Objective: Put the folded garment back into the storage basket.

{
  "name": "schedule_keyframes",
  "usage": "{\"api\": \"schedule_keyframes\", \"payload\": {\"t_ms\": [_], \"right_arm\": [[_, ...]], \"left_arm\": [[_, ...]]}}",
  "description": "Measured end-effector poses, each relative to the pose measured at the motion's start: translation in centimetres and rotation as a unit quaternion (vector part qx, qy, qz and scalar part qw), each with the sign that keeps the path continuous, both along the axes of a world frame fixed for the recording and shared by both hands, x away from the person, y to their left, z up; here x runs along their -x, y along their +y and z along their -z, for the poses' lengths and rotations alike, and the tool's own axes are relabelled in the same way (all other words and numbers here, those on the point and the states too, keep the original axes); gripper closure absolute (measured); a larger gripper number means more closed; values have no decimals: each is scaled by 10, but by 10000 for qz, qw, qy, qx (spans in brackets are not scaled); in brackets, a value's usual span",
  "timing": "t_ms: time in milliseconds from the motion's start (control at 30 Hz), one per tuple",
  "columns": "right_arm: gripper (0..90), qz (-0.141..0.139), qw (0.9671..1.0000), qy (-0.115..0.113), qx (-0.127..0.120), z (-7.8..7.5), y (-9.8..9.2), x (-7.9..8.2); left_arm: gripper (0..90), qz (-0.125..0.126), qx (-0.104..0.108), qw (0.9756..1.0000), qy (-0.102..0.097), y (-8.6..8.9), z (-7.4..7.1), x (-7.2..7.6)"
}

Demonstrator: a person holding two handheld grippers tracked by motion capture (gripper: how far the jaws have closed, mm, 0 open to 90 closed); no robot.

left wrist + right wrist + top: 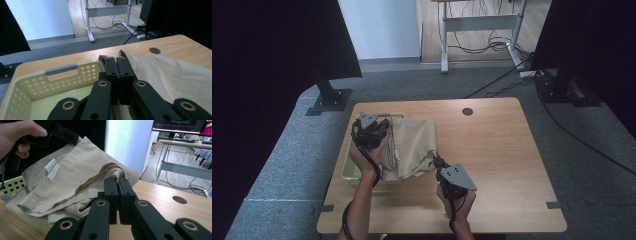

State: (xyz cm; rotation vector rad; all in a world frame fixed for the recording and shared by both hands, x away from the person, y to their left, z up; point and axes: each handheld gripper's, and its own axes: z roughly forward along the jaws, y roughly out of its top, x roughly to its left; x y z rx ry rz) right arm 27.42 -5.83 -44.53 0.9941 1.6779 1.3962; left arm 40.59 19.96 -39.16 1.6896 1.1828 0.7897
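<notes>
The beige garment (412,145) lies half over the pale green basket (348,172) and half on the wooden table (502,150) — not yet inside, judging by its spread. The left gripper (116,60) is clamped on its upper edge over the basket; the right gripper (118,180) pinches a fold near the table. Lowering it in seems to remain.

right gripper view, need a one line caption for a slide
Right gripper pinches a fold of the beige garment while the left gripper lifts its far edge above the green basket.
</notes>
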Motion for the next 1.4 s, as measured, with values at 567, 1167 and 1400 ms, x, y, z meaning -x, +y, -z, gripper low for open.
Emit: {"api": "schedule_keyframes", "payload": {"t_ms": [567, 1167, 1400], "right_arm": [[869, -78, 10000, 16, 13, 1, 12, -5], [868, -228, 9997, 29, 80, 0, 30, -10], [868, -250, 9997, 49, 67, 2, 34, -11]], "left_arm": [[886, -101, -12, 9999, 24, 13, 1, -1], [887, -235, 10, 9997, 36, 31, 1, 1], [887, -278, 6, 9996, 50, 35, 2, 1]]}}
